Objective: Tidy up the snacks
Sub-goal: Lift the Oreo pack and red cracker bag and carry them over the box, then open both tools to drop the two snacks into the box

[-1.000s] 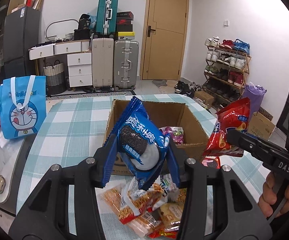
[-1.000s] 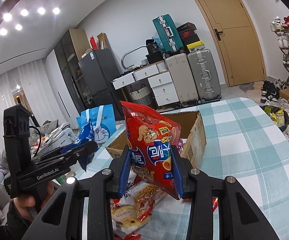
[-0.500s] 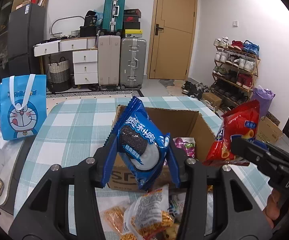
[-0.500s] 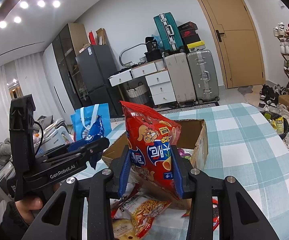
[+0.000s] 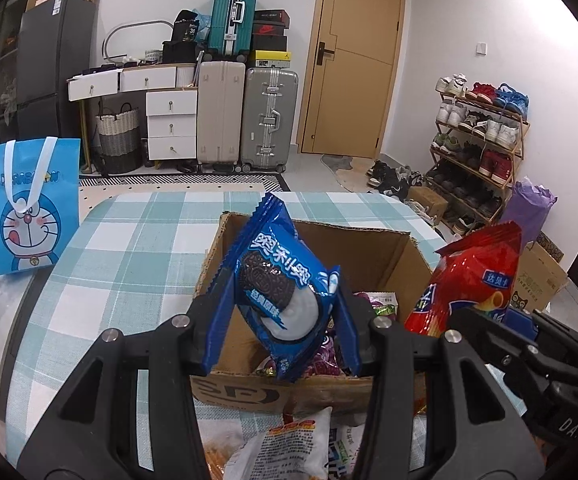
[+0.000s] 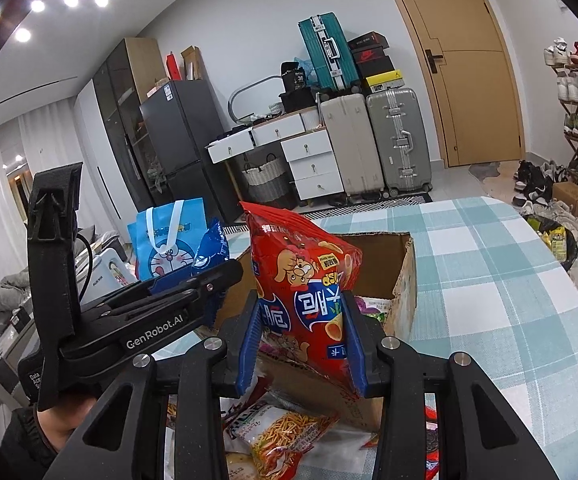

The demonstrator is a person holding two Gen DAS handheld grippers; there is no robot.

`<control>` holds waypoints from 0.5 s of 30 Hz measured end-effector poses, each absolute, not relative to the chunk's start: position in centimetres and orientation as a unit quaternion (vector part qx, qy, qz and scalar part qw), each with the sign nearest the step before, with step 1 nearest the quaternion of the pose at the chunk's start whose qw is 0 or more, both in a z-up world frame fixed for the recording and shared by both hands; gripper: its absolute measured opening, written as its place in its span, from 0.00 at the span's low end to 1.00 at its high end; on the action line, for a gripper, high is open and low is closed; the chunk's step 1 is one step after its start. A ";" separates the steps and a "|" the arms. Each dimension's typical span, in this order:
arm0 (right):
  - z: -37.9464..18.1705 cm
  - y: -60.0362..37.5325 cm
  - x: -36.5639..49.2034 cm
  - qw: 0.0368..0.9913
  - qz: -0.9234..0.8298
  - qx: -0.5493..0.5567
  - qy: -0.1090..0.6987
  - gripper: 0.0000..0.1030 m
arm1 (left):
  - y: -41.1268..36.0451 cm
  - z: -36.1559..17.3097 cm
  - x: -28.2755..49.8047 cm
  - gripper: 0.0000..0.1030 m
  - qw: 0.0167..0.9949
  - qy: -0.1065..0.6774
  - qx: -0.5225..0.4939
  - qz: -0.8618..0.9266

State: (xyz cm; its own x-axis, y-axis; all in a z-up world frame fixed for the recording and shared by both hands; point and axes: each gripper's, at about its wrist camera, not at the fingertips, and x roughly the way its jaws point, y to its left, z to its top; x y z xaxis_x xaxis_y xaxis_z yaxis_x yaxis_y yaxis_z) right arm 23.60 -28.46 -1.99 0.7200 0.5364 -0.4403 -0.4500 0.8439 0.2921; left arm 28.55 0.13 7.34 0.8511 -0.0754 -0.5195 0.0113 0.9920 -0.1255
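Loose snack packets (image 5: 289, 446) heaped on checked tablecloth (image 5: 129, 248) before open cardboard box (image 5: 405, 264). Left gripper (image 5: 279, 332) pinches blue cookie packet (image 5: 285, 280), long axis tilted upright over box. Right gripper (image 6: 301, 344) pinches red crisp bag (image 6: 305, 292), upright, print inverted.

A blue cartoon bag (image 5: 29, 208) stands left of the checked tablecloth (image 5: 129, 248). Suitcases (image 5: 245, 116), white drawers (image 5: 171, 124), a door (image 5: 355, 56) and a shoe rack (image 5: 477, 148) line the walls.

Glossy foil snack packets (image 5: 285, 292), matt cardboard box (image 5: 393, 260), checked cloth (image 5: 129, 256)
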 end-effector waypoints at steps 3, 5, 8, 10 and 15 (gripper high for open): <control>-2.3 -28.2 24.0 0.923 0.265 0.083 0.268 0.37 | -0.5 7.1 29.2 0.42 0.960 0.277 -0.046 -0.016; -2.3 -28.1 24.2 0.921 0.265 0.084 0.272 0.37 | -0.9 6.8 29.4 0.42 0.960 0.278 -0.033 -0.016; -2.5 -27.9 24.6 0.921 0.263 0.082 0.276 0.37 | -1.5 6.4 29.7 0.42 0.959 0.283 -0.013 -0.011; -2.5 -27.8 24.7 0.920 0.262 0.082 0.278 0.37 | -1.8 6.3 29.8 0.42 0.958 0.286 -0.010 -0.014; -2.5 -28.0 24.5 0.920 0.265 0.078 0.278 0.47 | -2.4 6.1 29.4 0.42 0.955 0.296 -0.010 -0.018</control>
